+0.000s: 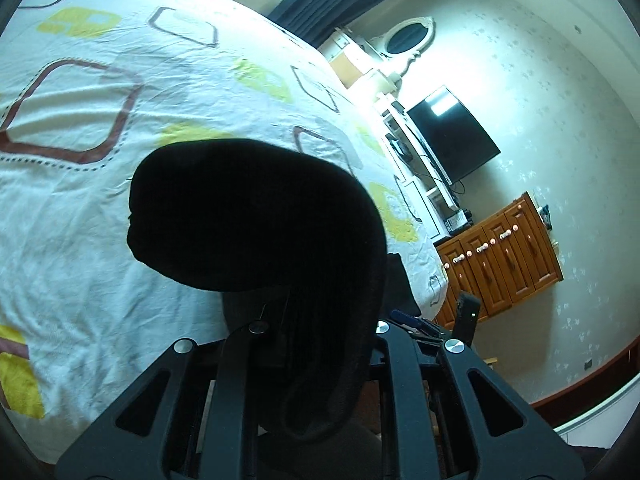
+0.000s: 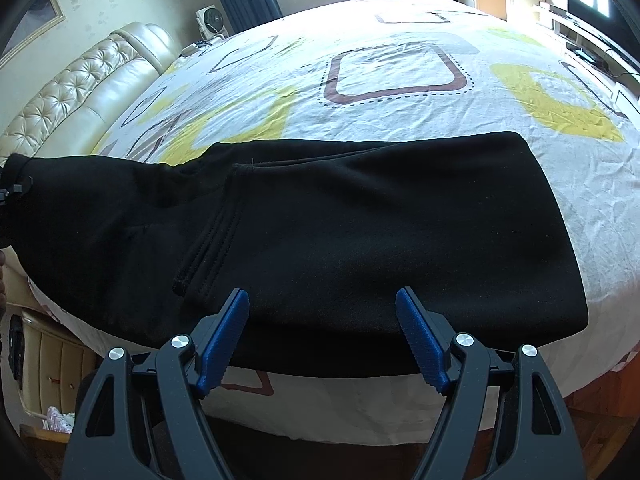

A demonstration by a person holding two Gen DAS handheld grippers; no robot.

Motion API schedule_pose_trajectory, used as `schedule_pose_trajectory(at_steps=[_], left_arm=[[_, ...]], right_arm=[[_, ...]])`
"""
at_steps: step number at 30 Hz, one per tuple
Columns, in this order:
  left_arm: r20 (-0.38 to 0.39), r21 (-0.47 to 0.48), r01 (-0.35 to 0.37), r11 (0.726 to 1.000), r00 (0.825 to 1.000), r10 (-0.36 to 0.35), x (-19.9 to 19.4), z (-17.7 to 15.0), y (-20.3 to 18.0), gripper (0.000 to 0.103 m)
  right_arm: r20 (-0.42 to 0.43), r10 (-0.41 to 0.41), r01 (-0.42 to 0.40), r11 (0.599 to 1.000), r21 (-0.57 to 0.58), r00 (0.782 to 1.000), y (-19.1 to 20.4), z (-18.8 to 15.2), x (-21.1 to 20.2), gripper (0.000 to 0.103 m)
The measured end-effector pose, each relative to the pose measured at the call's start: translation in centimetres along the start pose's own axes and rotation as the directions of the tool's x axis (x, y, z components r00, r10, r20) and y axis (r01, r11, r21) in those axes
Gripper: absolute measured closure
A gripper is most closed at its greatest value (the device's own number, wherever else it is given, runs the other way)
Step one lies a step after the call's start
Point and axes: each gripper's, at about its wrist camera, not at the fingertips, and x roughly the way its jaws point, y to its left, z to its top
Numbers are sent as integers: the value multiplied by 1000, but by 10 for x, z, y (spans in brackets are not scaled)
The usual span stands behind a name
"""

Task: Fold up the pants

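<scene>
- The black, soft knit pants (image 2: pixel 360 232) are lying folded lengthwise along the near edge of the bed with the white sheet printed in yellow and brown squares (image 2: pixel 400 80), one end trailing off to the left.
- The left tool (image 1: pixel 316 320) is clamped tight on a bunched end of the dark cloth, which is draping over its black frame and hiding its pads; in the right wrist view that end is being held off the sheet at the far left.
- The right tool (image 2: pixel 322 336) is hanging with its jaws wide apart and its blue ribbed pads (image 2: pixel 224 340) just over the near hem, holding nothing.
- The step in hand looks like carrying the raised end across to the right to halve the length.
- To do it well, the left tool should be keeping its pinch firm and the cloth taut enough that the layers are not sliding apart.
- The right tool would do best pinning or gripping the near hem, so that the flat part is not dragging along.
- The raised end should be landing square on the right-hand edge, hems meeting.
</scene>
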Motion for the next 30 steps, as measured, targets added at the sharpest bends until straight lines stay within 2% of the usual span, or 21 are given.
schedule_pose_trajectory(at_steps=[7,11,16,19,22,24,29,30], left_arm=[[-90,145,49,988,995,-36,89,11,-96,88],[-181,171,70,983,983,-39,157,4,-128,88],[-257,209,6,978,965,49,236,-11,-145,88],[-284,212,-43,976,953,104,272,-23,-146,88],[-295,249,-102,963,939,176,297,-36,-147,86],[-302,260,-112,959,934,191,305,-45,-150,79],[-295,269,-66,961,944,148,299,-50,-165,49],[-292,274,-49,961,947,131,295,-50,-169,47]], right_arm=[[84,-18,4,987,160,996,-31,7,-17,28],[146,-58,17,963,268,988,-59,13,-30,28],[193,-112,29,921,389,975,-96,14,-41,28],[197,-115,16,896,444,974,-115,12,-42,28],[188,-92,-12,872,489,978,-130,10,-37,28],[195,-75,-35,861,507,978,-136,9,-36,28],[214,-22,-101,829,549,977,-147,6,-33,28],[221,-1,-126,818,561,975,-150,5,-33,28]])
